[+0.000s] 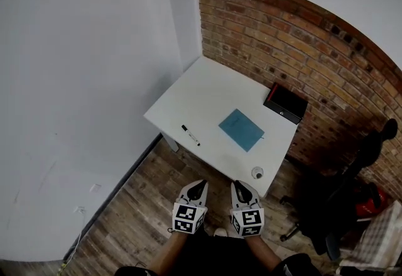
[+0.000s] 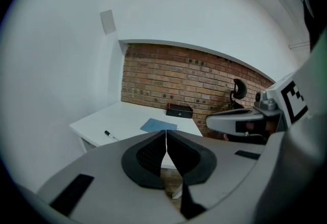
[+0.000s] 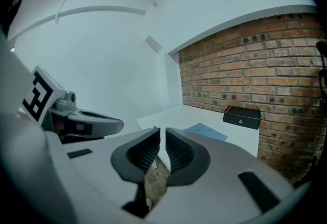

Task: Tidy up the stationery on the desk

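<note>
Stage: opening of the tidy-up; nothing is gripped yet, as I am reading it.

- Left tool (image 1: 200, 185): I am holding it over the wood floor (image 1: 135, 205), short of the near edge of the bench (image 1: 188, 89). Jaws are pressing together, nothing between them.
- Right tool (image 1: 241, 187): I am holding it just beside the left one, also short of the near edge. Jaws are standing at a hair's gap, empty.
- Pen (image 1: 190, 135): lying close to the near edge, toward the left corner, well apart from the rest.
- Blue sheet (image 1: 241, 129): lying flat about mid-bench.
- Black box (image 1: 286, 104): sitting at the far right edge, against the brick wall (image 1: 295, 36).
- Round item (image 1: 257, 173): sitting at the near right corner; too small for me to identify.

Next move, in my judgement: I am expecting to bring both tools in over the near edge and widen one set of jaws first. The pen is slim and low, so I am planning on a shallow, level pinch across its barrel. The box looks like the likely place to gather things.
</note>
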### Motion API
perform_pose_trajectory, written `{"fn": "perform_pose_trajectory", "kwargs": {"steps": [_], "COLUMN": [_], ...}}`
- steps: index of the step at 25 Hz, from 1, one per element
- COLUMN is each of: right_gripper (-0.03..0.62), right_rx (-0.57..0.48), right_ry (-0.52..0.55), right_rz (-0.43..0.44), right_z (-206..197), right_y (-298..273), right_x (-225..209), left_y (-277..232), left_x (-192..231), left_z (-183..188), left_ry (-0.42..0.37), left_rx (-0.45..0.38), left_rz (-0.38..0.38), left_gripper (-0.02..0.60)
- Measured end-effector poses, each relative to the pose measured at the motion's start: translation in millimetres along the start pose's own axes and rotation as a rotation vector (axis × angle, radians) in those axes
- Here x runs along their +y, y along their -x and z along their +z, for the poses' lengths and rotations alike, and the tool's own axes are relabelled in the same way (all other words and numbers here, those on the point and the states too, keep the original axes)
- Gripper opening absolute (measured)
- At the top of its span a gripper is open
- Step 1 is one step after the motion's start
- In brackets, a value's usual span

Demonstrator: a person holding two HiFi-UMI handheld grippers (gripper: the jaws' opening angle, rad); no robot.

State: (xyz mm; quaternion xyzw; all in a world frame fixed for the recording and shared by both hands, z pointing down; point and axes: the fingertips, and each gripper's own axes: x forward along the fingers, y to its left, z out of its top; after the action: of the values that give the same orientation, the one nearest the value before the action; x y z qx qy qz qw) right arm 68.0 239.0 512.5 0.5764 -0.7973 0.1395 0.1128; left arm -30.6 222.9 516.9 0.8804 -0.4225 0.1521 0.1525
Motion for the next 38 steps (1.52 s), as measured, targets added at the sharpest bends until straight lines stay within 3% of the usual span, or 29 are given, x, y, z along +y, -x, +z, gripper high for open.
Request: {"fn": "perform_pose_trajectory", "kwargs": {"steps": [10, 21, 28, 38], "right_gripper": [0.025, 0.025, 0.025, 0.032], "right_rx": [0.005, -0.010, 0.023, 0.040], "right_ry": [-0.042, -0.096, -0.088, -0.087], "right_rz": [-0.136, -0.341, -0.425, -0.450], "right_z": [46, 69, 64, 62], "right_y": [-105, -175, -181, -196], "right_x": [-14, -43, -75, -136], "left_y": [-78, -129, -170, -227], "left_x": [68, 133, 131, 117], "left_z": [46, 58, 59, 72], "left_ry": [-0.060, -0.123, -0.144, -0.141], "left_rx": [0.028, 0.092, 0.128, 0.127], "left_rz": [-0.182, -0.342, -0.427, -0.420], "left_gripper": [0.015, 0.015, 0.015, 0.017]}}
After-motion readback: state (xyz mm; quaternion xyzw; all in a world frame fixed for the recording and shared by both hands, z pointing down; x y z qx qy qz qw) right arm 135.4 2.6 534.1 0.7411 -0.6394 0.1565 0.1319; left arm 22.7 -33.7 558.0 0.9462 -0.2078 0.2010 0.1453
